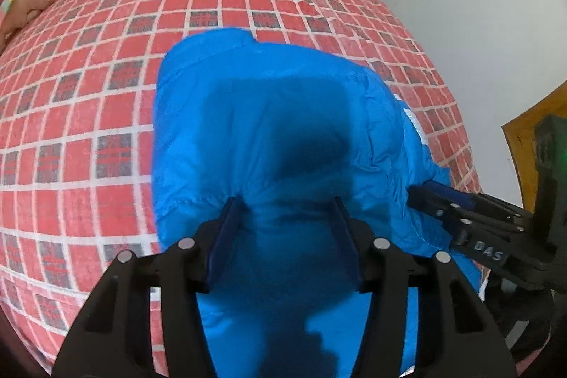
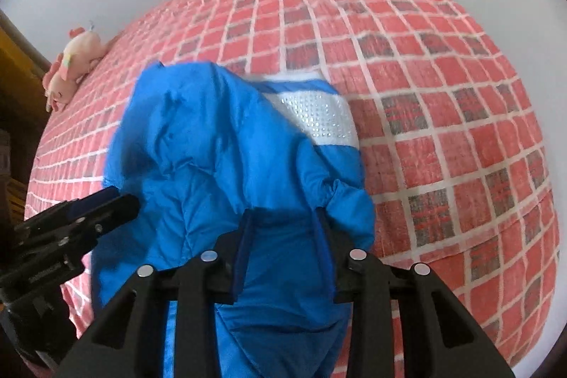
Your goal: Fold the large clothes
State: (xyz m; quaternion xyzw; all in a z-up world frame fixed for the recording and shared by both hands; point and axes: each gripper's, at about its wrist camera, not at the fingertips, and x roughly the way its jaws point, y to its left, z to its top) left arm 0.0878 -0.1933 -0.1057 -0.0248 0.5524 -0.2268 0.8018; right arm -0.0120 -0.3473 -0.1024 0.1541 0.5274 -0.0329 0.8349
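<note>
A blue padded jacket (image 1: 269,116) lies bunched on the red checked bed; it also shows in the right wrist view (image 2: 219,158), with a white sparkly band (image 2: 319,116) on its far side. My left gripper (image 1: 287,204) has blue fabric bunched between its fingers, which stand a hand's width apart. My right gripper (image 2: 283,215) likewise has a fold of the jacket between its fingers. Each gripper shows in the other's view: the right gripper (image 1: 425,193) at the jacket's right edge, the left gripper (image 2: 117,197) at its left edge.
The bed's red, white and grey checked cover (image 1: 88,116) spreads around the jacket. A pink plush toy (image 2: 74,59) lies at the far left edge of the bed. White walls stand behind. A wooden piece of furniture (image 1: 524,137) stands at right.
</note>
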